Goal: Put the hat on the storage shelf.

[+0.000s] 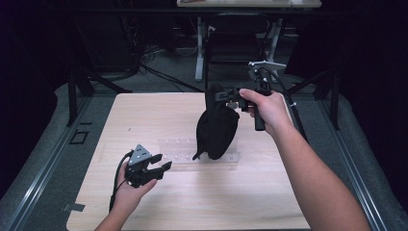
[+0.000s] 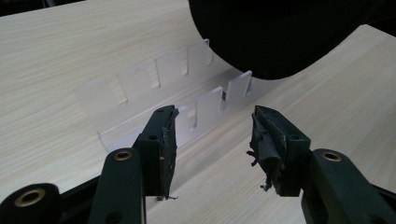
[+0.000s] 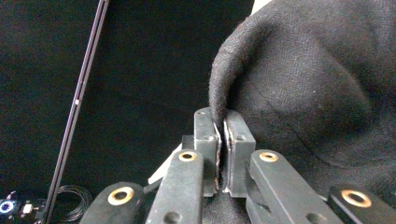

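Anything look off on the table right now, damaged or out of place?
The rubber pads on the open left gripper look frayed, with shreds hanging off. Otherwise nothing: the right gripper pinches the black fabric bag above the clear slotted plastic rack.

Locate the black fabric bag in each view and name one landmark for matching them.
High view: black fabric bag hangs centre, above the clear slotted rack.
Left gripper view: bag at top right, over the rack.
Right gripper view: bag at right, its edge pinched in the right claw.
Shared landmark: the bag's own pinched edge.
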Motion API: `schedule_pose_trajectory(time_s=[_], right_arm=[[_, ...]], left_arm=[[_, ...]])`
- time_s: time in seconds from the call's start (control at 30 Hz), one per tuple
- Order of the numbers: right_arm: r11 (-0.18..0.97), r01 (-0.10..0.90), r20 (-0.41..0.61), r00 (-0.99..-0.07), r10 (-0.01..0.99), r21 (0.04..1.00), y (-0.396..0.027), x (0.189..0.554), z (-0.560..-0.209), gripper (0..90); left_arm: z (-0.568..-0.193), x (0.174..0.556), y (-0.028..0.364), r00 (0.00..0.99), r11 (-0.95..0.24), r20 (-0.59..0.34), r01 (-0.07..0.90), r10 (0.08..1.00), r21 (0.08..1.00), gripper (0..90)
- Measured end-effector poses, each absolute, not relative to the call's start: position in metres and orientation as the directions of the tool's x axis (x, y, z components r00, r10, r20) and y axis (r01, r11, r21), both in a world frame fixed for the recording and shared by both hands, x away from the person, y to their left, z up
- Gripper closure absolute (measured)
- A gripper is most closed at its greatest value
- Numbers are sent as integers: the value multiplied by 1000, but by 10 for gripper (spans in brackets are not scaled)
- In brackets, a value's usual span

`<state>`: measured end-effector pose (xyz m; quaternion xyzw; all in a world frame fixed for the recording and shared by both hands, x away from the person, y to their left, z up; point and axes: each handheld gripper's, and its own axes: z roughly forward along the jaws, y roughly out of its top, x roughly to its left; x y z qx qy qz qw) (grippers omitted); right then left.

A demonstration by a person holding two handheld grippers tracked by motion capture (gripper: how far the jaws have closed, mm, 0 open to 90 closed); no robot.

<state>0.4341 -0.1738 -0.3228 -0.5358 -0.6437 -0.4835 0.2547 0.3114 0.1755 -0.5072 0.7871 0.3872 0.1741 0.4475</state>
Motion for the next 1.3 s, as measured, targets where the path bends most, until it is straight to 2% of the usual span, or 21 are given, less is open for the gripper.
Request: schedule_pose_trajectory(time_s=[1.03, 1.3], right_arm=[[-49, 928, 836, -310, 453, 370, -169, 433, -322, 852], [-66, 922, 830, -309, 463, 381, -170, 434, -321, 851]], left_arm=[[-477, 313, 112, 733, -414, 25, 356, 679, 838, 562], [-474, 312, 104, 746, -421, 28, 344, 666, 840, 601]])
